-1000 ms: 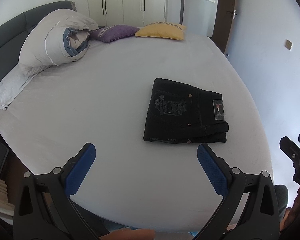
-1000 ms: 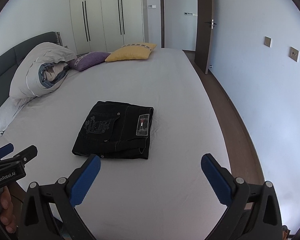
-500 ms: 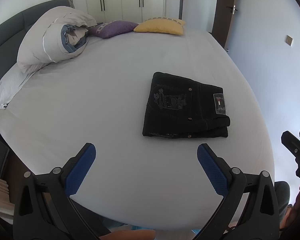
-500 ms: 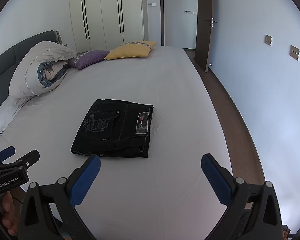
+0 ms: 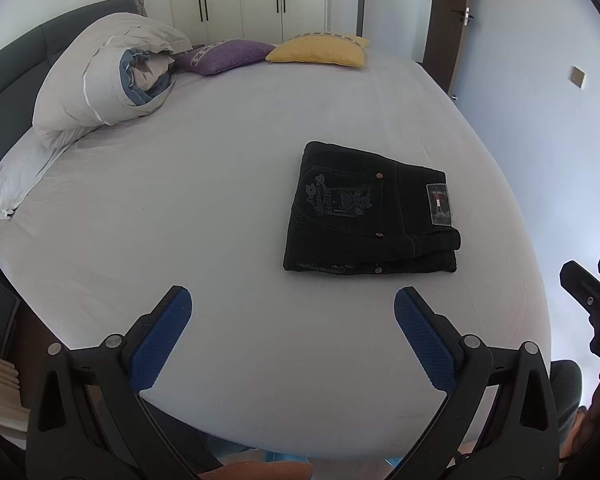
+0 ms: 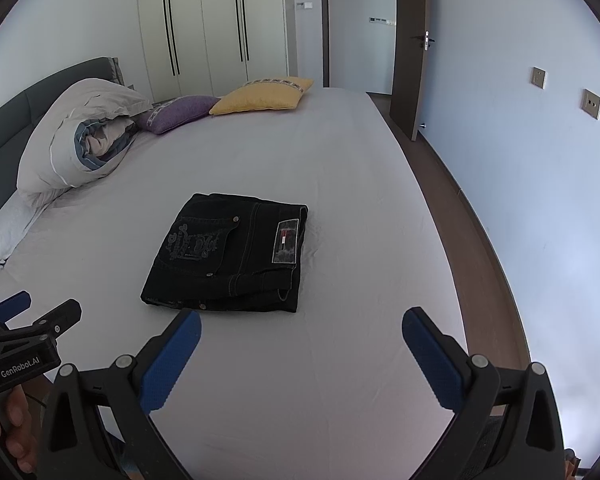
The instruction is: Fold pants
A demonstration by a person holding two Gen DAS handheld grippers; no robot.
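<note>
Black denim pants [image 5: 370,210] lie as a compact folded stack on the bed [image 5: 220,208], right of centre. Left wrist view: over the last second the pants have slid slightly up-frame and away, so the left tongs [image 5: 292,320], spread wide and empty, are backing off; fold looks done. Bare sheet on all sides, the bed's right edge near the stack, duvet [image 5: 100,84] well clear. Right wrist view: right tongs [image 6: 302,336] also wide apart, empty, short of the pants [image 6: 228,252], which barely shifted. Floor strip [image 6: 460,216] along the wall gives retreat room; left tongs [image 6: 28,316] low at left.
</note>
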